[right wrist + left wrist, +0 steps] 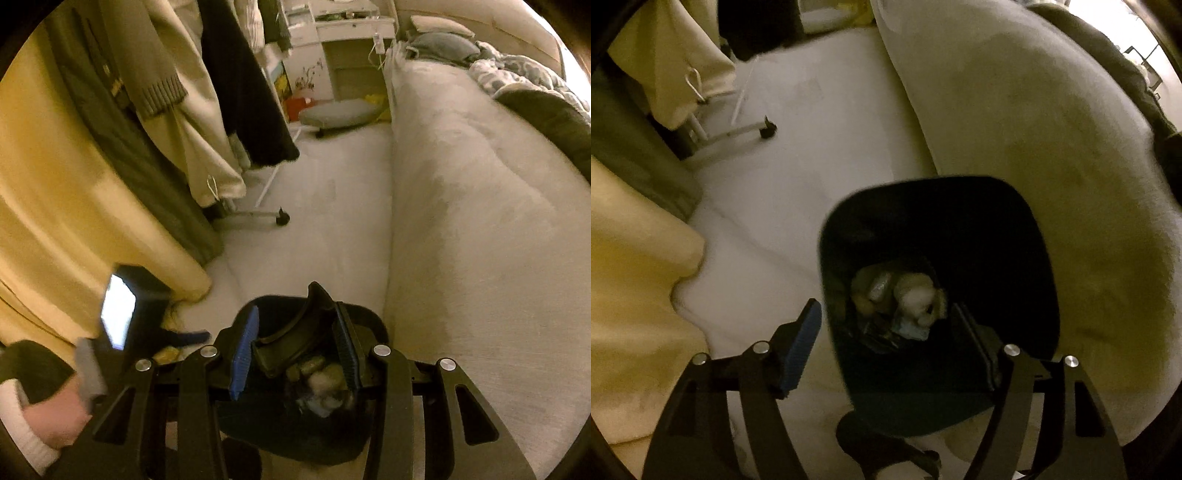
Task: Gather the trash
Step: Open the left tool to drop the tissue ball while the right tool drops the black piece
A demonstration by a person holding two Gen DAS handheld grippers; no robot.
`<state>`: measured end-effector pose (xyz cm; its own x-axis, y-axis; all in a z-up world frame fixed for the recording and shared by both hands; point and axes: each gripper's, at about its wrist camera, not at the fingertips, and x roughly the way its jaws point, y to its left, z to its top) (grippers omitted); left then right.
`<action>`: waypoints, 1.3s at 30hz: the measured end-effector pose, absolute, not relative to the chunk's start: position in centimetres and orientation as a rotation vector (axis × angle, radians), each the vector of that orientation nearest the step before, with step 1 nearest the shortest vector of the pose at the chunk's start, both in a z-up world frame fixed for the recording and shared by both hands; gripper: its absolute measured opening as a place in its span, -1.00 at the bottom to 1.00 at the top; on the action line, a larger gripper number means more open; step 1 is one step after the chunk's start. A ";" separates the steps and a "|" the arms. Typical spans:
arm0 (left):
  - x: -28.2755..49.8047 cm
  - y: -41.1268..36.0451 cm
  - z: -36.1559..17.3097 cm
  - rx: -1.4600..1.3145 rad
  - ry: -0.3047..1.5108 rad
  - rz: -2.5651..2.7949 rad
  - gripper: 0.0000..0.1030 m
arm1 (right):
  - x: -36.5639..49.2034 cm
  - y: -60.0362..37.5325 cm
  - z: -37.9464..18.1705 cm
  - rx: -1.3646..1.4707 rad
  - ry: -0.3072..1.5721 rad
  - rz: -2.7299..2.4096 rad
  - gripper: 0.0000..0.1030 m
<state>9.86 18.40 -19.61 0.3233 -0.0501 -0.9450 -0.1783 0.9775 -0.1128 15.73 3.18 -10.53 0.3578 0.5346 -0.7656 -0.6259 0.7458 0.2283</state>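
Note:
A black trash bin (pixel 997 258) stands on the pale floor beside the bed. Crumpled paper and wrappers (pixel 908 295) lie at its bottom. My left gripper (pixel 884 310) hangs over the bin's mouth, open, with nothing between its blue pads. In the right wrist view the bin (pixel 375 325) is right below my right gripper (pixel 297 310). That gripper is shut on a curved piece of black plastic (pixel 291 339), held above the trash (pixel 321 376) inside. A person's hand (pixel 55 417) in a white cuff grips a handle at the lower left.
A pale bed (pixel 480 221) runs along the right. Clothes hang from a wheeled rack (pixel 166 110) on the left, its caster (pixel 282 219) on the floor. Yellow fabric (pixel 55 184) drapes at the left. A round cushion (pixel 336 112) and shelves lie at the back.

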 end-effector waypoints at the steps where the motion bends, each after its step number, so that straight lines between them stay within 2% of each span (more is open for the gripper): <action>1: 9.6 18.5 -19.0 -0.205 1.224 0.087 0.45 | 15.8 3.5 -11.1 -0.119 0.957 0.750 -0.19; 8: 8.1 20.7 -14.3 -0.207 1.047 0.107 0.37 | 16.0 5.9 -15.2 -0.194 1.053 0.744 -0.19; 15: 7.2 21.4 -10.7 -0.211 0.920 0.111 0.11 | 15.8 7.3 -18.8 -0.268 1.144 0.735 -0.19; 24: 5.4 20.6 -4.7 -0.187 0.741 0.114 0.04 | 15.3 7.6 -20.5 -0.321 1.198 0.731 -0.13; 28: 4.1 19.5 -2.1 -0.161 0.680 0.104 0.04 | 15.0 7.7 -20.4 -0.330 1.203 0.741 0.20; 34: 2.2 18.0 0.8 -0.201 0.603 0.104 0.08 | 14.8 6.6 -18.9 -0.294 1.147 0.749 0.38; 39: 1.5 15.4 2.4 -0.157 0.570 0.086 0.26 | 14.1 3.7 -14.4 -0.239 1.040 0.748 0.56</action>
